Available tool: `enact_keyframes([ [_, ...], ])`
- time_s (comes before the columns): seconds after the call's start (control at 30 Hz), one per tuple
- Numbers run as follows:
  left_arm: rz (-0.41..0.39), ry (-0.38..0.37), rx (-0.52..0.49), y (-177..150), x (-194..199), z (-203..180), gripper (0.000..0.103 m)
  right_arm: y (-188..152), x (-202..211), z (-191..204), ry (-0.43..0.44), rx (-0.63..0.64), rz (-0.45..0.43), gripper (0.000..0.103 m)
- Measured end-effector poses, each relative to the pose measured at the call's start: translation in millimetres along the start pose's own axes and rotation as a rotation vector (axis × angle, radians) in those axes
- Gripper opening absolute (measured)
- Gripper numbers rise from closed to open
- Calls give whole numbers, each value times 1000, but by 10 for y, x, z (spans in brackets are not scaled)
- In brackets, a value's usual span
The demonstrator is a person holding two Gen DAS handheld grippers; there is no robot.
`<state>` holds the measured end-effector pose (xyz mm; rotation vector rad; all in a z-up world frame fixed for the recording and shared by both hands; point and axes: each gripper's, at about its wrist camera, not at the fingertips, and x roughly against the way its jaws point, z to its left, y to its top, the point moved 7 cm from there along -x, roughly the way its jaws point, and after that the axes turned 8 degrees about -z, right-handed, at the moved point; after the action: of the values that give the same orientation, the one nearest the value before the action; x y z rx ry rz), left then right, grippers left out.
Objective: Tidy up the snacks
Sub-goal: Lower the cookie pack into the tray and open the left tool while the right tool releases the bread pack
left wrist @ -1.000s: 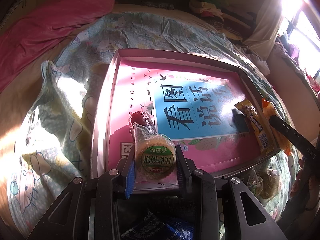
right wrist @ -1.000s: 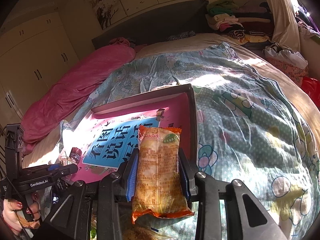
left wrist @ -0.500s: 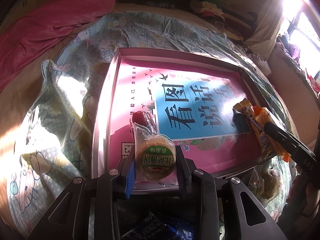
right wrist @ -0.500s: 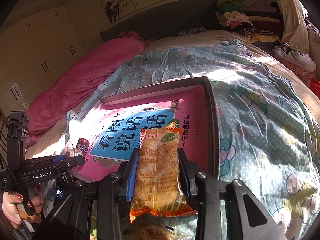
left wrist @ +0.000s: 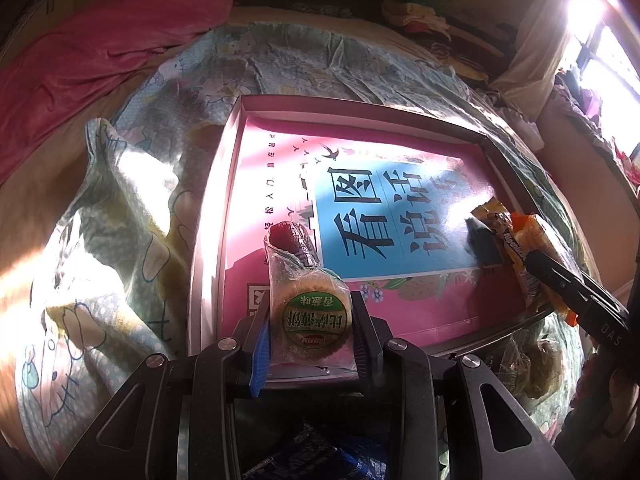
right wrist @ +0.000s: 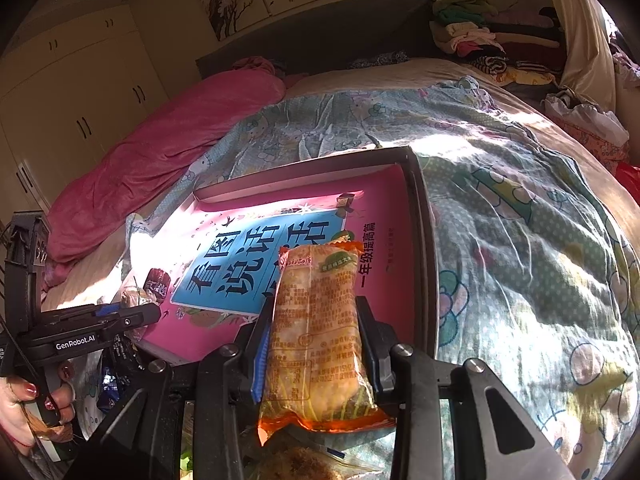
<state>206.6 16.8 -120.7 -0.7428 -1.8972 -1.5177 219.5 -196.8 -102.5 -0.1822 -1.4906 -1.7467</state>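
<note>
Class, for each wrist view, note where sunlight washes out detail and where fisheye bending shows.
Left wrist view: the window blows out white, glare bleaches the quilt. Right wrist view: sun whitens the pink box at its left; the wardrobe bows.

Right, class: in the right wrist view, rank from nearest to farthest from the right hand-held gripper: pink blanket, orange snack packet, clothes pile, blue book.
1. Orange snack packet, between its fingers.
2. Blue book, in the tray just beyond.
3. Pink blanket, far left.
4. Clothes pile, top right, farthest.
</note>
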Motion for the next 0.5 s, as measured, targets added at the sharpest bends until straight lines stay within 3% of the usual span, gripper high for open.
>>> enact_keyframes([
  [0.5,0,7,3,-12,-2,35,36,-12,27,8,1,-3,5,44],
])
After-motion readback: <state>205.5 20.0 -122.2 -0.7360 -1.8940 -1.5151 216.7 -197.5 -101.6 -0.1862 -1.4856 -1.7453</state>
